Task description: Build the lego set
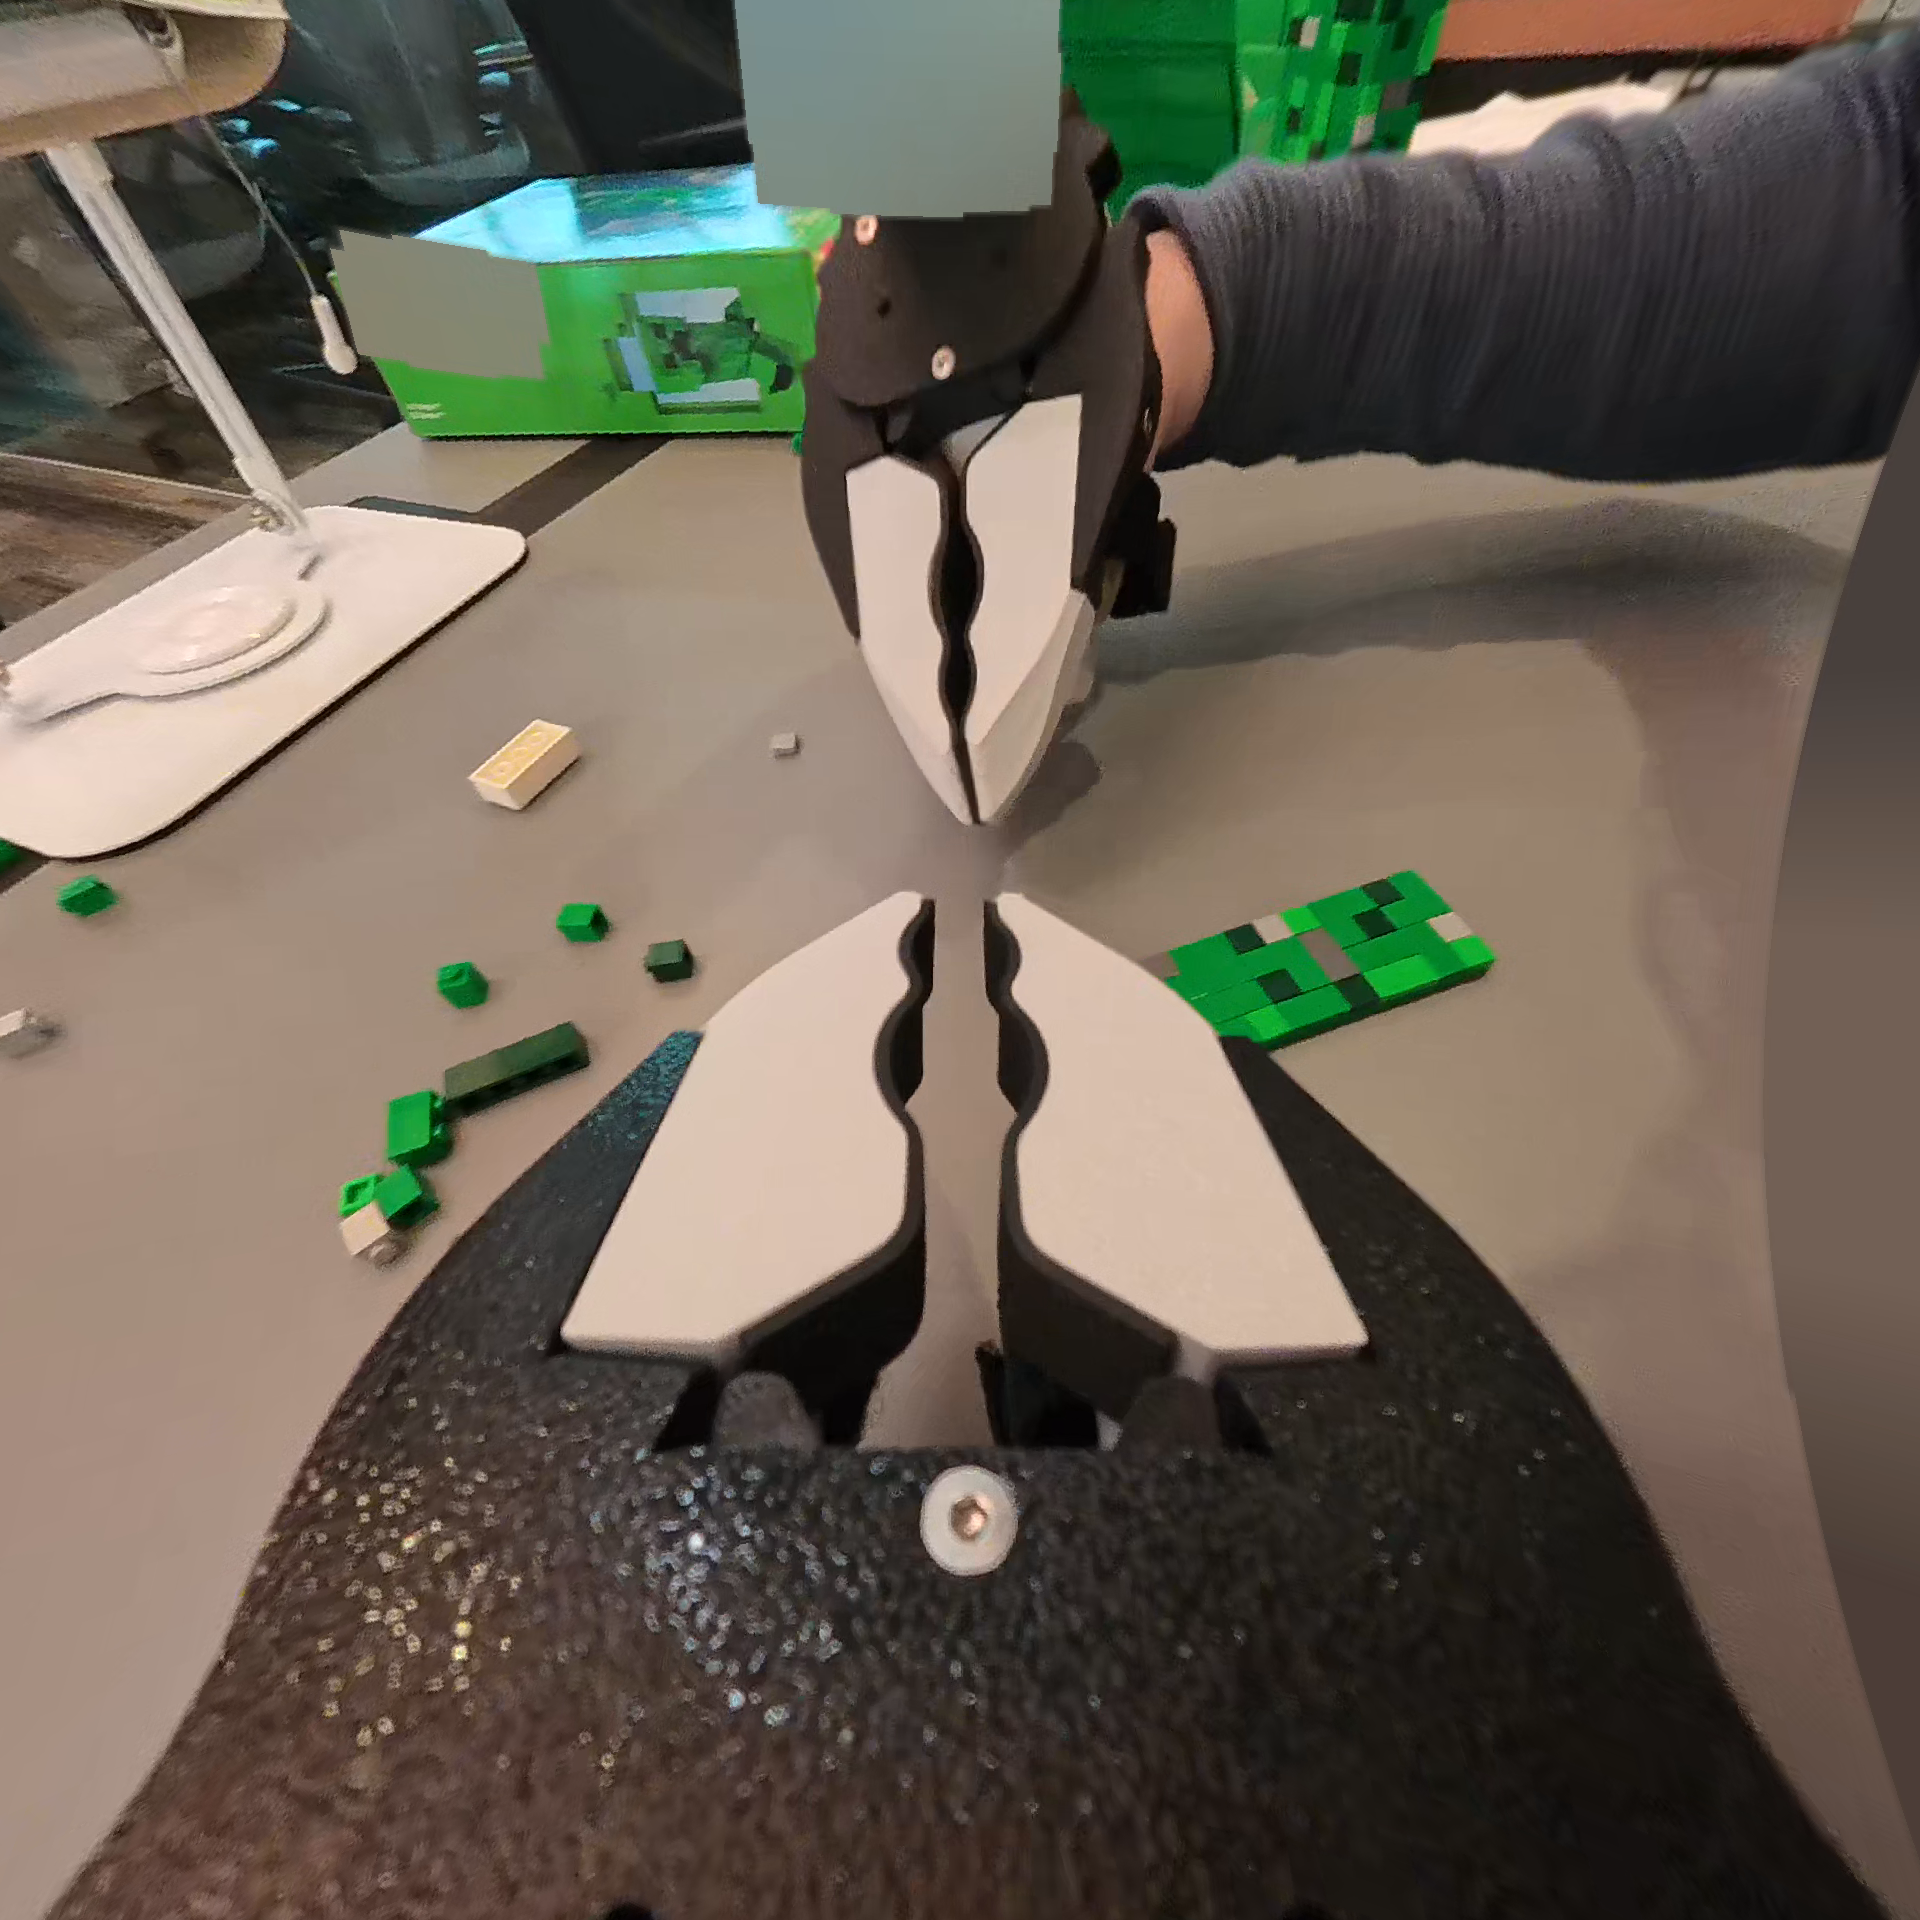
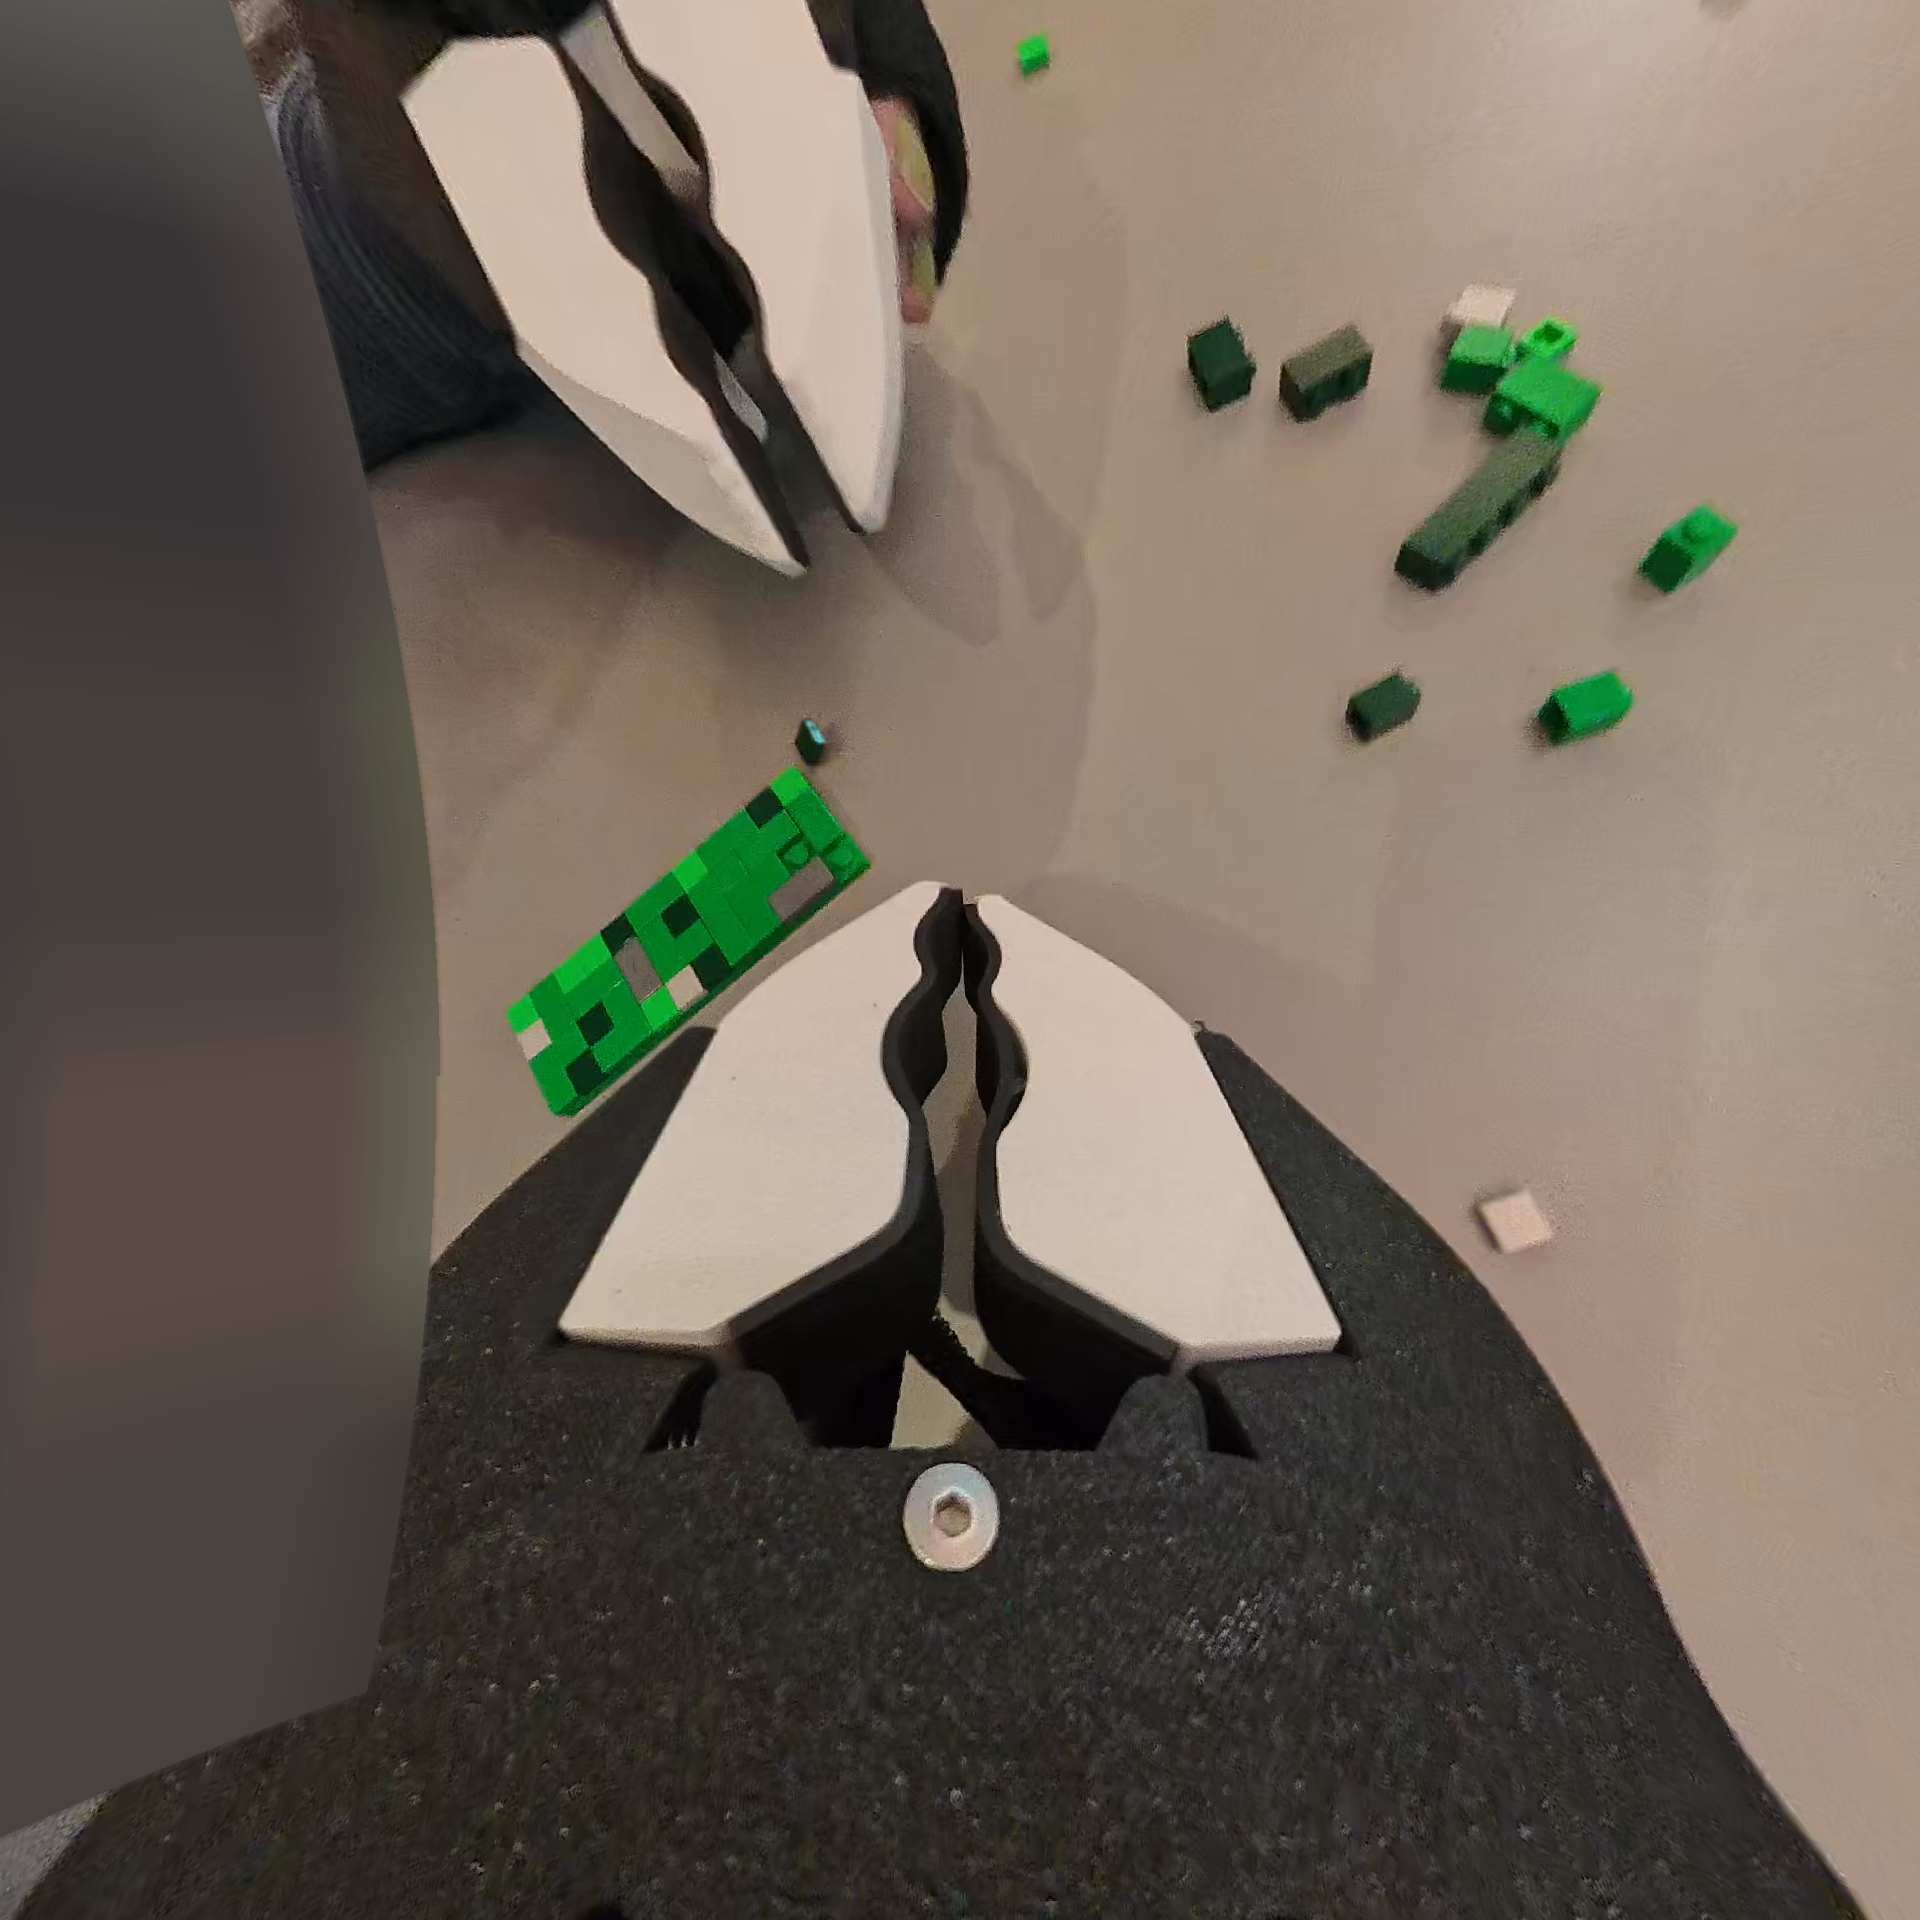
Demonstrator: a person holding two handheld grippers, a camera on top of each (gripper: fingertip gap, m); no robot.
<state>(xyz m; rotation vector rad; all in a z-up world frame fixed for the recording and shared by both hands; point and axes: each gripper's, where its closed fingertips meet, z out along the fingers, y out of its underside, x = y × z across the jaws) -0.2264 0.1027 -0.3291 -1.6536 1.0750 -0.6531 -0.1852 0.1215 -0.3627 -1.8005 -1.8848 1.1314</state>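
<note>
Nearest, the left gripper (image 1: 958, 902) is held just above the grey table (image 1: 1455, 727) with a narrow gap between its fingers, nothing in them. Just beside it, to the right, the green lego panel (image 1: 1330, 956) is laid flat. Opposite, the right gripper (image 1: 971, 816) is tipped down, fingers together, empty. Loose green bricks (image 1: 457, 982) are scattered left; a green box (image 1: 623, 343) is seen beyond.

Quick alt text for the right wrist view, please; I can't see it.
The right gripper, nearly shut and empty, hovers over a grey table beside a flat green mosaic panel. The left gripper points in from above; loose green bricks lie right.
</note>
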